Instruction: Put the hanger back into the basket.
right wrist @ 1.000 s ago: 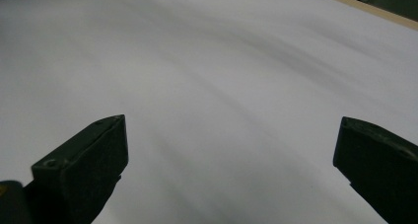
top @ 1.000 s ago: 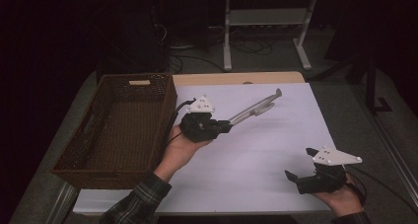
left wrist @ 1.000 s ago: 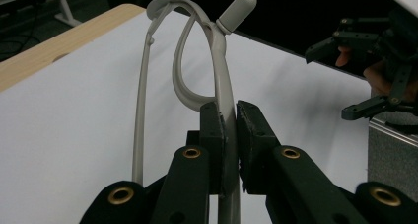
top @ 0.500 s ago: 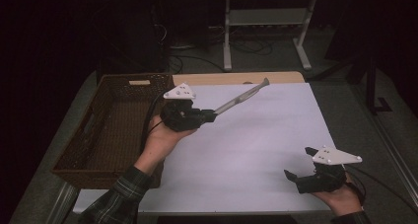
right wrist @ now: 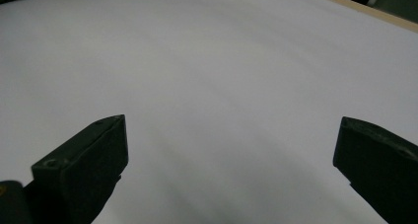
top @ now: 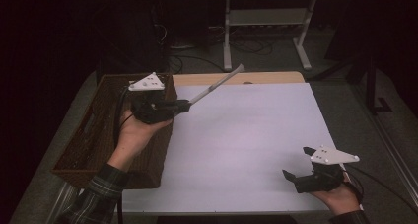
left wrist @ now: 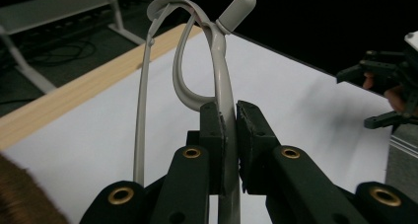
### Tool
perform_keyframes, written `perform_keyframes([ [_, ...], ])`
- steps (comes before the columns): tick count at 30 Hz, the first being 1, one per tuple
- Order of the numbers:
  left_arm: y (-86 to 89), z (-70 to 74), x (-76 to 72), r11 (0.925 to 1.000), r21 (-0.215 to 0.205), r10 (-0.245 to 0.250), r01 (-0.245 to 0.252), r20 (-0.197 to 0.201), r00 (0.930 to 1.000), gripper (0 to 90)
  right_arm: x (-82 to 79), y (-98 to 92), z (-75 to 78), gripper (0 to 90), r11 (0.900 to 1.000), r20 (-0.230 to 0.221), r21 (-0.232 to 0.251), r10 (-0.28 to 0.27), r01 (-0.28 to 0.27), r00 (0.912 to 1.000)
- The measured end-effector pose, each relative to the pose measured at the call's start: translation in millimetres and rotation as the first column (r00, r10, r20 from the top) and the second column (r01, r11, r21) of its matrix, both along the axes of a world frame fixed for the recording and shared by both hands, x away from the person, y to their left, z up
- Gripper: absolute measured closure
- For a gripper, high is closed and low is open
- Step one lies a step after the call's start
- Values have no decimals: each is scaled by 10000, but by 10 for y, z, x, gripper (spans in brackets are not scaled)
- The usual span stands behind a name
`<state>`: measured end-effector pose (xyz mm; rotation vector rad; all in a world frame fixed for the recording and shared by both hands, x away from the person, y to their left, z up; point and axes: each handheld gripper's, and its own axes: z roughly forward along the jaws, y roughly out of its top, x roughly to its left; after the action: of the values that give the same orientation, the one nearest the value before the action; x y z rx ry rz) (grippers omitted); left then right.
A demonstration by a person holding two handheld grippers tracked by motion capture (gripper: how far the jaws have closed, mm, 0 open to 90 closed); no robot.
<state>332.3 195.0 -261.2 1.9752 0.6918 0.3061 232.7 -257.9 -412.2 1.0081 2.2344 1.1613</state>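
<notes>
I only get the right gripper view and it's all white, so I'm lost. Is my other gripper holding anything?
Observer: Yes. The left gripper is shut on a grey utensil with long curved arms.
Operator: Where is it on the table?
Observer: In the high view, the hand holds it over the right rim of a brown wicker basket, and the utensil points out over the white sheet.
Operator: And where am I?
Observer: Your right gripper is at the near right corner of that sheet, far from the basket.
</notes>
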Motion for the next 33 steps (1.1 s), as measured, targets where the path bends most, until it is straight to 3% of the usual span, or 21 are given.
perform_keyframes([
  [7, 323, 64, -64, 9981, 9, 609, -609, 150, 9980, 826, 30, 18, -6, 0, 10000, -13, -6, 45, -45, 10000],
  [16, 742, 91, -157, 9905, 175, 1363, -1367, 208, 9904, 826, 45, 22, -10, 0, 10000, -52, -23, 15, -15, 10000],
  [33, 1337, -3, -391, 9759, 228, 2166, -2168, 112, 9762, 826, 46, 23, -24, 0, 9999, -41, -61, -103, 103, 9999],
])
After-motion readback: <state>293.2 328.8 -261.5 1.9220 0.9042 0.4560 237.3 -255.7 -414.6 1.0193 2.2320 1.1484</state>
